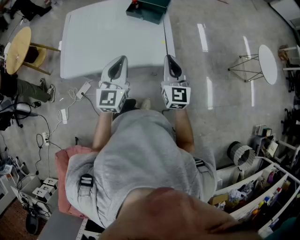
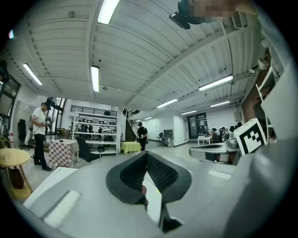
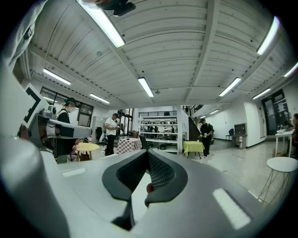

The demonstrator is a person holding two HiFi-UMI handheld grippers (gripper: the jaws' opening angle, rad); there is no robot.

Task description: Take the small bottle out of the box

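A dark green box (image 1: pixel 147 10) stands at the far edge of the white table (image 1: pixel 108 40), with something small and red (image 1: pixel 135 3) at its left end; whether that is the bottle I cannot tell. Both grippers are held level at the table's near edge, far from the box. In the head view my left gripper (image 1: pixel 123 59) and right gripper (image 1: pixel 168 58) point toward the table. In the left gripper view the left gripper (image 2: pixel 146 154) has its jaws meeting at the tips with nothing held. In the right gripper view the right gripper (image 3: pixel 148 151) is likewise shut and empty.
A round wooden stool (image 1: pixel 18 49) stands left of the table, with cables and power strips (image 1: pixel 63 115) on the floor below it. A white round side table (image 1: pixel 268 63) is at the right, cluttered shelves (image 1: pixel 262 187) at the lower right. Several people stand far off in the hall.
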